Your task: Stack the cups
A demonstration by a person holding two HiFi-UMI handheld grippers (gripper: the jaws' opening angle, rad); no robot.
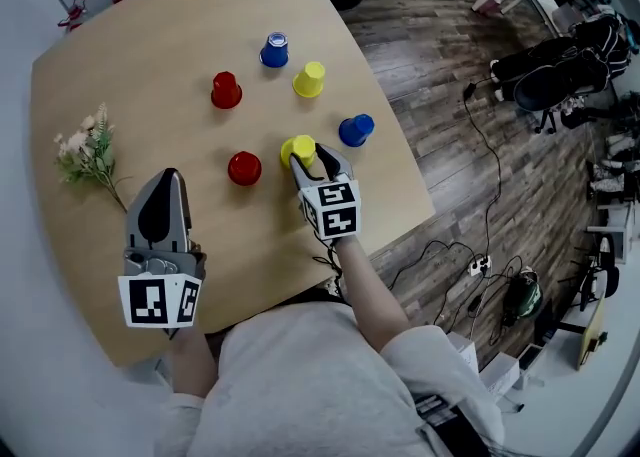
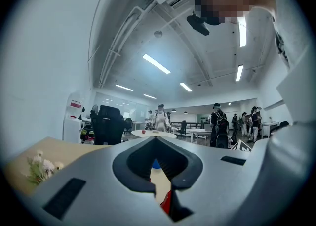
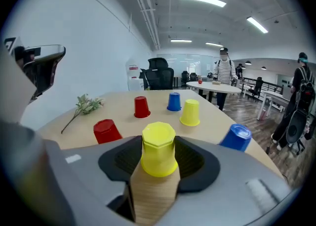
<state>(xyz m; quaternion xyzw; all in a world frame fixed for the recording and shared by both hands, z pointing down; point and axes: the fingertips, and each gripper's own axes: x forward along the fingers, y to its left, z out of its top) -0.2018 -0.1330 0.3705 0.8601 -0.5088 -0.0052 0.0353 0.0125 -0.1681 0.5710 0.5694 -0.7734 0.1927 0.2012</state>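
My left claw (image 1: 168,180), at seven o'clock on the table (image 1: 120,65), is clenched on nothing. My right claw (image 1: 312,157) stands released astride the yellow cup (image 3: 158,149), a red cup (image 1: 244,168) at its nine o'clock. No cup sits on another; I judge a square squeeze comes next.

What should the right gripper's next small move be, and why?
Probably close the right gripper on the near yellow cup. The cup stands upside down on the table, already between the open jaws, and does not look gripped yet, so closing on it seems the step before lifting it to stack.
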